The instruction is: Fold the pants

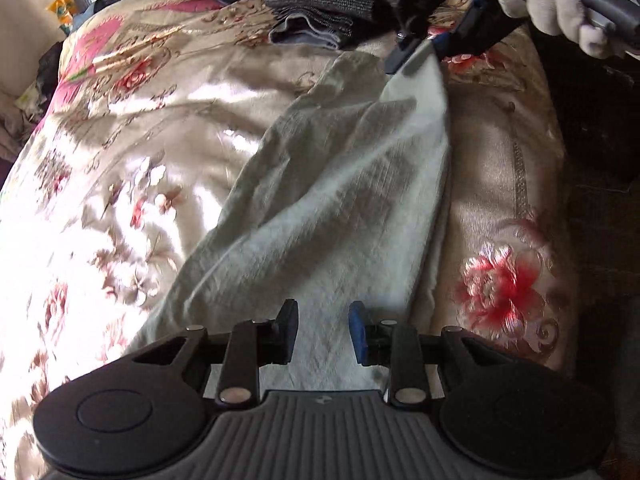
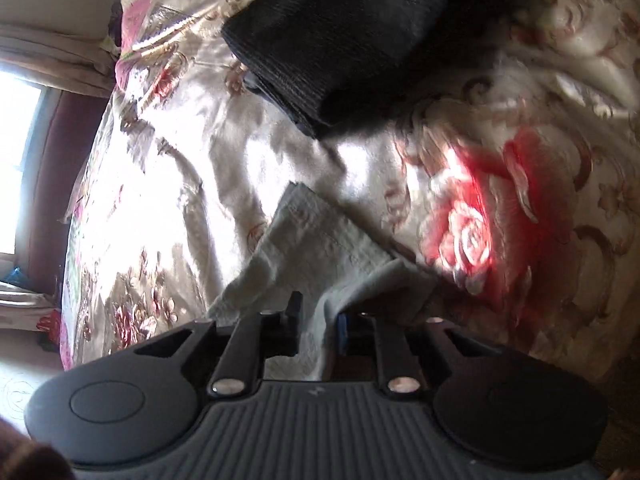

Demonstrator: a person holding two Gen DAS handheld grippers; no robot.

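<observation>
Pale off-white pants (image 1: 332, 200) lie stretched on a floral bedspread (image 1: 120, 184). My left gripper (image 1: 323, 334) is over the near end of the pants, its jaws a short way apart with cloth between them. My right gripper (image 1: 416, 54) shows at the far end, held by a gloved hand (image 1: 560, 8), and is shut on the pants' far corner. In the right wrist view my right gripper (image 2: 318, 332) pinches a fold of the pants (image 2: 320, 248), which hang from it above the bedspread (image 2: 160, 184).
A stack of folded dark clothes (image 1: 320, 4) lies at the far side of the bed; it also shows in the right wrist view (image 2: 340, 40). The bed's right edge drops to a dark floor (image 1: 600, 160). A window (image 2: 16, 140) is at the left.
</observation>
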